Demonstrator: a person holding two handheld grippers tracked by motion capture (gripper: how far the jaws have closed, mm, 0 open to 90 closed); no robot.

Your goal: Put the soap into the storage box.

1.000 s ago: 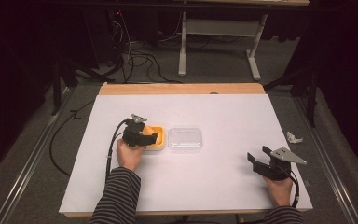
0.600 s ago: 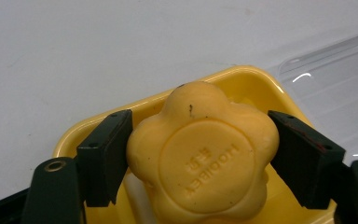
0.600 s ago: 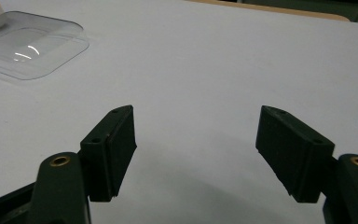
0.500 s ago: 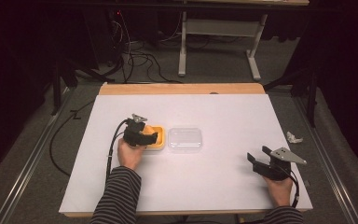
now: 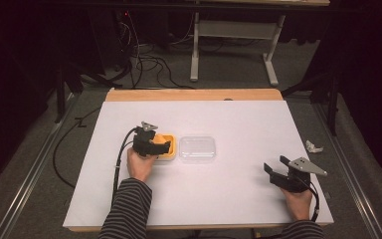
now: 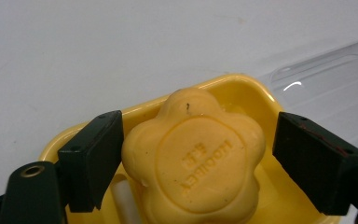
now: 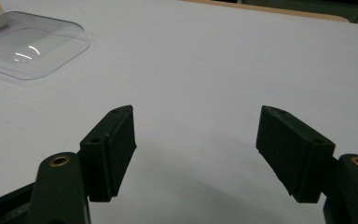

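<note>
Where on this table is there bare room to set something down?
The white table is bare beyond the yellow dish and clear lid, and between the lid and the right gripper. It is crowded at the dish, where the left gripper straddles the soap.

We see the left gripper (image 5: 162, 147) over the shallow yellow plastic dish (image 6: 214, 88), its jaws just opened; the flower-shaped yellow soap bar (image 6: 193, 158) sits between them, left pad about touching it, a clear gap on the right. The clear rectangular plastic lid (image 5: 197, 148) lies just beside the dish on the right, blocking a low sideways pass there. Between that lid and the right gripper (image 5: 273, 172) the white table top (image 5: 238, 119) is bare, wide room. The right gripper's jaws stand wide apart over bare surface. A small crumpled white scrap (image 5: 314, 147) lies off the table's right edge, out of the way.
</note>
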